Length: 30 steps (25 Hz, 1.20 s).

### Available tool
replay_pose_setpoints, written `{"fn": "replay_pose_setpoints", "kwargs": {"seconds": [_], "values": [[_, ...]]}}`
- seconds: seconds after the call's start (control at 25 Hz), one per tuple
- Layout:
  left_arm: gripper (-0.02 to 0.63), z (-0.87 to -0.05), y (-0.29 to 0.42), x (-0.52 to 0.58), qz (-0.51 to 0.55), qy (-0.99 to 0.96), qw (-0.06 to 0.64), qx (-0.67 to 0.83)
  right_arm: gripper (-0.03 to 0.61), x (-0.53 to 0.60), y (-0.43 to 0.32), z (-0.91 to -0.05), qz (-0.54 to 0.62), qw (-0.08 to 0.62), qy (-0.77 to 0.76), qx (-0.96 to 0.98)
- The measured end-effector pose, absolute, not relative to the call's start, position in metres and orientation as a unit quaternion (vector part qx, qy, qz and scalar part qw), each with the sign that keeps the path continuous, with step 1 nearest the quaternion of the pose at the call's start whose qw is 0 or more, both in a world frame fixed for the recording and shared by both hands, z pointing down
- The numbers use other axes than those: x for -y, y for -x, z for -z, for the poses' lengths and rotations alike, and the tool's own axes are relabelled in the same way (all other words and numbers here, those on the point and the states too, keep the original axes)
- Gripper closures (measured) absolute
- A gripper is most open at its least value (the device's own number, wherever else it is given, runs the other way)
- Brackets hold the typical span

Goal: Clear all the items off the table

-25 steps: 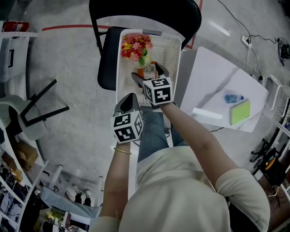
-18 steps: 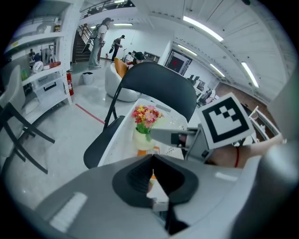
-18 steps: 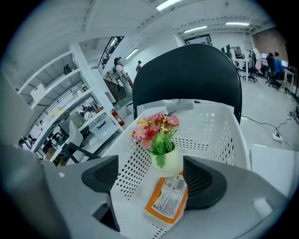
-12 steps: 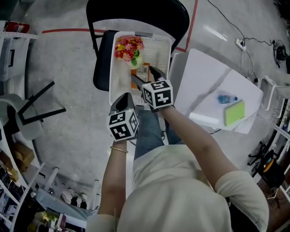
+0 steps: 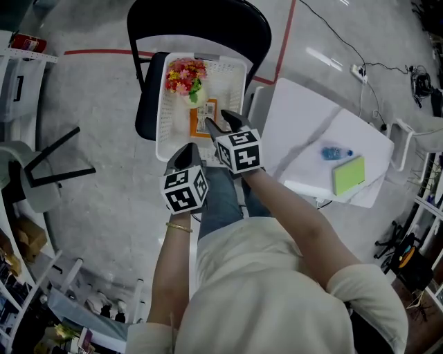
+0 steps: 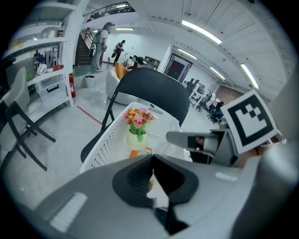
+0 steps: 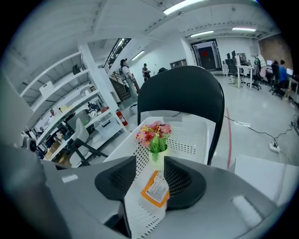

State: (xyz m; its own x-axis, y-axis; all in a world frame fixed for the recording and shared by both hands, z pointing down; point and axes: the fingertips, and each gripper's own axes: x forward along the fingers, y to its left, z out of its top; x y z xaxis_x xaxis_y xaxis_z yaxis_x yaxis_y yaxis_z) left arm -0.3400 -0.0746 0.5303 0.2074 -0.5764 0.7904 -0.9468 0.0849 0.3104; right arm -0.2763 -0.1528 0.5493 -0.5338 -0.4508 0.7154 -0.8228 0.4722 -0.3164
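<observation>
step in hand: looks like the end of a drop-off; the right gripper (image 5: 218,123) hangs over the near end of the white basket (image 5: 163,110), above the orange packet (image 5: 203,114) lying on the basket floor.
right gripper: released; its jaws have just been closing and stand partly apart. nothing is between them, the packet only shows through the gap from below.
left gripper (image 5: 188,153): clenched on nothing, poised at the basket's near rim.
already cleared: flower pot (image 5: 185,74) at the basket's far end, the packet nearer.
task's things left: blue bottle (image 5: 331,153) lying on its side and a green pad (image 5: 348,175) just beside it, both at the far side of the white bench (image 5: 297,124).
next move, as i judge it: swing right to the bench, open a gripper wide and take the bottle or pad.
edges: basket rim under both grippers; black chair (image 5: 201,21) back rising beyond the basket; bench corner close to the basket's right wall.
open room: bare bench top between the near corner and the two items; clear floor left of the chair.
</observation>
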Motion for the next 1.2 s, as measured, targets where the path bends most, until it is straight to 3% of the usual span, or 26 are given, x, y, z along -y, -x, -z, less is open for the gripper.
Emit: {"fn": "replay_pose_setpoints", "kwargs": {"seconds": [0.32,0.76,1.2], "values": [[0.606,-0.516,0.320,0.069,-0.213,-0.655,0.420,0.591,0.575,0.139,0.251,-0.529,-0.313,0.288,-0.393,0.815],[0.606,-0.501,0.285,0.065,-0.228,-0.679,0.398,0.573,0.578,0.122,0.213,-0.513,-0.313,0.277,-0.391,0.820],[0.604,-0.499,0.200,0.067,-0.251,-0.717,0.389,0.521,0.578,0.112,0.118,-0.508,-0.331,0.261,-0.441,0.792]]}}
